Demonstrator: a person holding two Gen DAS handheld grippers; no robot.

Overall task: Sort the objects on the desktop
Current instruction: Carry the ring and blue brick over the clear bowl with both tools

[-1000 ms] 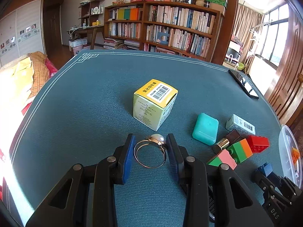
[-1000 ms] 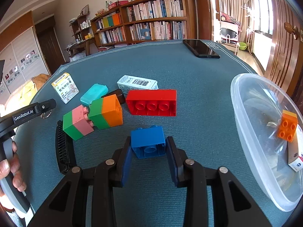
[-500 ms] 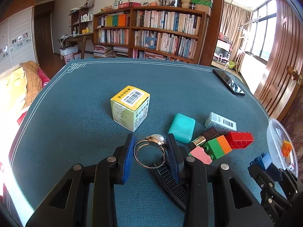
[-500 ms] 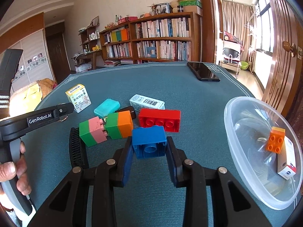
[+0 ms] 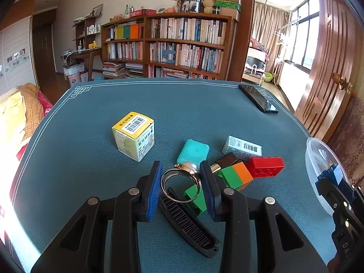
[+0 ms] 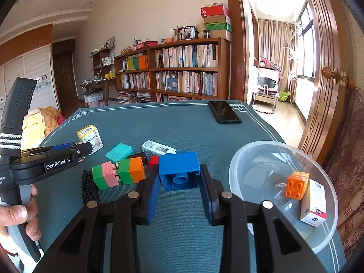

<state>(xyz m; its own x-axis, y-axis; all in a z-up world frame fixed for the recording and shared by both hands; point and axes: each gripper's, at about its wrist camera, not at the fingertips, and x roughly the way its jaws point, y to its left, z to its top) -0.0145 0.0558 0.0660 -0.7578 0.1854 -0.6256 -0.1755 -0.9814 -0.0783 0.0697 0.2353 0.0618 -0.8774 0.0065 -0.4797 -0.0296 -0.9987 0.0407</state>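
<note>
1. Near the desk's [image 6: 182,122] right edge, the bowl [image 6: 250,159] holds an orange brick [image 6: 295,185] and a carton [image 6: 315,204].
2. Right hand-held gripper [image 6: 179,187] clamps the blue brick [image 6: 178,170]; left hand-held gripper [image 5: 180,185] clamps a pearl ring [image 5: 179,177].
3. Mid-desk clutter remains unsorted.

Each claw [image 6: 177,182] has two black plastic arms shaped like open triangles, joined by round silver rivets, with blue rubber pads on the inner faces of the fingers [image 5: 155,182]. The left claw [image 5: 180,179] bears white "GenRobot.AI" lettering on its side, above a grey handle and behind it a black-and-white striped strap.
</note>
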